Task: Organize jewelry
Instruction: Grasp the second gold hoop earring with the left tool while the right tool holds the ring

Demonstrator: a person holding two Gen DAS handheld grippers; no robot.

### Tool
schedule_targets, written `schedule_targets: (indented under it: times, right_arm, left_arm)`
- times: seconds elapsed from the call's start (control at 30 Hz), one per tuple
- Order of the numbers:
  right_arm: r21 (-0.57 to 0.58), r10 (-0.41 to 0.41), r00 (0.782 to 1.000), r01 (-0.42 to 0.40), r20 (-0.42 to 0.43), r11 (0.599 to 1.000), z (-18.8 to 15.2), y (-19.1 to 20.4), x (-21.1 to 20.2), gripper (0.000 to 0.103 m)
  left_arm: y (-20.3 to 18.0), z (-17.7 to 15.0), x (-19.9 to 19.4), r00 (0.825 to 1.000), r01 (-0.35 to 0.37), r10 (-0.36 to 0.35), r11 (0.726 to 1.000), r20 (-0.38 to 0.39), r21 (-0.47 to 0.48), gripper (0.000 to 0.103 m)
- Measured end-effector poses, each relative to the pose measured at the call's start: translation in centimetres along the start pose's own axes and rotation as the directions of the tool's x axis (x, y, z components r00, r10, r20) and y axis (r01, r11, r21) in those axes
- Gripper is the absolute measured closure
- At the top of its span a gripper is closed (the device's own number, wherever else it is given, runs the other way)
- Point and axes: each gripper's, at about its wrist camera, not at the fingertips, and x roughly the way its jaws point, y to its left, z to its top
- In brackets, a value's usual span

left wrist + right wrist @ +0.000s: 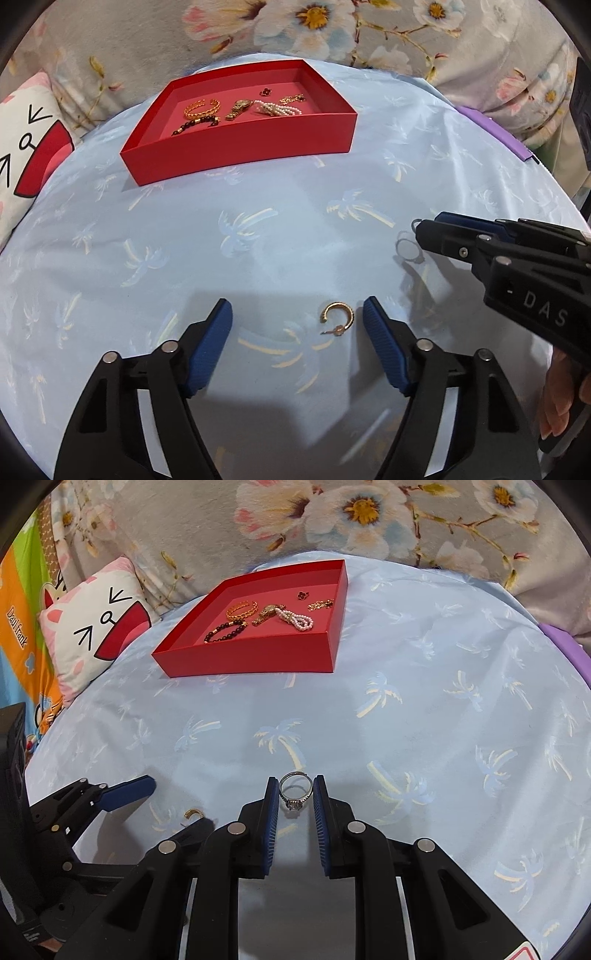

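A red tray [236,147] [251,661] sits at the far side of a light blue palm-print cloth and holds a gold bangle, a dark bead bracelet, a gold watch, a pearl strand [299,620] and small pieces. My left gripper [297,317] is open, with a gold hoop earring [337,319] lying on the cloth between its fingers, nearer the right one. My right gripper [295,794] is shut on a silver ring with a stone [295,792], held upright between its pads. The earring also shows in the right wrist view [192,814].
A cartoon cat pillow [92,627] lies left of the tray. A floral blanket [332,29] runs behind the cloth. A purple edge [491,129] shows at the right. The right gripper body [517,258] is close on the left gripper's right side.
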Motion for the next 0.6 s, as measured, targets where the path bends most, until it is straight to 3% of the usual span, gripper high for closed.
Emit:
schedule_targets:
  times: [0.13, 0.27, 0.4, 0.6]
  right_arm:
    - [-0.004, 0.004, 1.0, -0.004, -0.001, 1.0, -0.06, 0.12, -0.01, 0.086]
    - [-0.003, 0.005, 1.0, -0.005, -0.002, 1.0, -0.04, 0.1, 0.02, 0.086]
    - [-0.003, 0.004, 1.0, -0.004, 0.0, 1.0, -0.03, 0.08, 0.02, 0.086]
    - [-0.01, 0.009, 1.0, -0.009, -0.001, 1.0, -0.07, 0.26, -0.04, 0.086]
  left_arm:
    - [-0.09, 0.05, -0.14, 1.0, -0.004, 0.003, 1.0, 0.01, 0.005, 0.056]
    - [0.17, -0.07, -0.29, 1.0, 0.003, -0.003, 1.0, 0.016, -0.008, 0.065]
    - [0.33, -0.24, -0.48, 1.0, 0.003, -0.003, 1.0, 0.02, -0.011, 0.082]
    - [0.49, -0.34, -0.62, 1.0, 0.009, -0.008, 1.0, 0.021, -0.02, 0.087]
